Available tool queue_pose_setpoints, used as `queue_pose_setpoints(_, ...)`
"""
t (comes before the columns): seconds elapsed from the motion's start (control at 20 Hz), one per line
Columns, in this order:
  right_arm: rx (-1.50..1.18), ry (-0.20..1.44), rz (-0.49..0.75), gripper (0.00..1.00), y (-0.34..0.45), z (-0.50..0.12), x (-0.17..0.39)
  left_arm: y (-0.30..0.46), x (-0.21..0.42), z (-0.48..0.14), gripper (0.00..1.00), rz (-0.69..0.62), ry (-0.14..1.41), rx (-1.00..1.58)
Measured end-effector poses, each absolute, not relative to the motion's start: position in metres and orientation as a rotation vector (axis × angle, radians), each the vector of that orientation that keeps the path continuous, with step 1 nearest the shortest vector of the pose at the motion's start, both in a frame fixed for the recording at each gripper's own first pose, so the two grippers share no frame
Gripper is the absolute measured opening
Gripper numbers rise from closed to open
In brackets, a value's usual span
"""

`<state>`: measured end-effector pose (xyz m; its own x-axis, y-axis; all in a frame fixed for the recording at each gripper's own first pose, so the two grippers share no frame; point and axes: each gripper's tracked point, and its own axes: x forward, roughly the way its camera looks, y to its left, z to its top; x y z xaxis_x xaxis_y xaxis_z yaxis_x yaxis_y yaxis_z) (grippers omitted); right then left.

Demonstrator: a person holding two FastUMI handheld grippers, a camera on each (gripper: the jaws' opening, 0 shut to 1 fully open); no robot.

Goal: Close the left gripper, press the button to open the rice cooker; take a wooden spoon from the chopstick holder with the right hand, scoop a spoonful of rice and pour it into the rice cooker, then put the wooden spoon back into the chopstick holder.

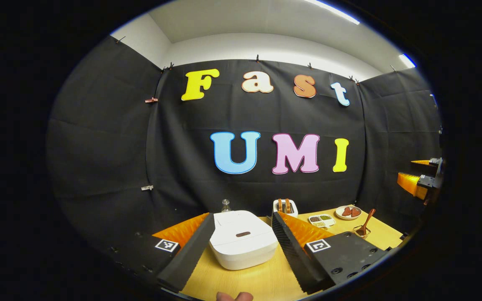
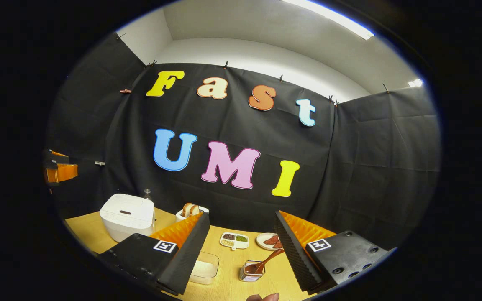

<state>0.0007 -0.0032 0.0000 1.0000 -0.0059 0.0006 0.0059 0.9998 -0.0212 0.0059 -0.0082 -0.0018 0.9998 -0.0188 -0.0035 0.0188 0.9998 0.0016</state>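
Nothing of the task looks done yet. The rice cooker (image 1: 242, 244) sits lid-down on the surface (image 1: 262, 280), framed between the wide-apart fingers of the left gripper (image 1: 243, 251) — that gripper has yet to close and press the button (image 1: 243, 234). The right gripper (image 2: 239, 255) is likewise spread and empty, hovering above the chopstick holder (image 2: 251, 271), where the wooden spoon (image 2: 266, 261) leans untouched. The clear container (image 2: 204, 267) beside it is half hidden by a finger, so whether it holds rice is hard to make out.

White rice cooker (image 1: 243, 244), brown wooden spoon (image 2: 266, 262), yellow-wood table (image 1: 262, 282), white toaster (image 1: 285, 207), clear container (image 2: 204, 267).
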Motion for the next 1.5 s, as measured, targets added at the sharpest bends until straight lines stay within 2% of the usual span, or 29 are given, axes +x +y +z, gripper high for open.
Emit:
queue_pose_setpoints(0.25, -0.030, 0.002, -0.010, 0.97, -0.007, -0.002, 0.002, -0.023, 0.006, 0.005, 0.95, -0.103, -0.017, -0.007)
queue_pose_setpoints(0.3, -0.034, 0.002, -0.012, 0.97, -0.007, -0.001, 0.001, -0.027, 0.006, 0.011, 0.88, -0.133, -0.033, -0.007)
queue_pose_setpoints(0.5, -0.052, 0.004, -0.025, 0.97, -0.012, -0.002, 0.002, -0.043, 0.007, 0.021, 0.08, -0.277, -0.081, 0.033)
queue_pose_setpoints(0.65, -0.070, 0.006, -0.040, 0.97, -0.018, -0.002, 0.000, -0.041, 0.030, 0.005, 0.03, -0.364, -0.011, 0.020)
queue_pose_setpoints(0.7, -0.078, 0.007, -0.045, 0.97, -0.018, -0.002, 0.001, -0.038, 0.040, -0.002, 0.06, -0.385, 0.024, 0.017)
queue_pose_setpoints(0.9, -0.086, 0.015, -0.082, 0.97, -0.027, -0.002, -0.001, -0.029, 0.092, -0.042, 0.06, -0.442, 0.195, 0.017)
queue_pose_setpoints(1.3, -0.126, 0.020, -0.206, 0.97, -0.056, 0.001, -0.016, -0.010, 0.197, -0.140, 0.07, -0.464, 0.560, -0.158)
queue_pose_setpoints(1.5, -0.142, 0.042, -0.252, 0.97, -0.065, -0.004, -0.024, 0.002, 0.238, -0.178, 0.07, -0.429, 0.656, -0.201)
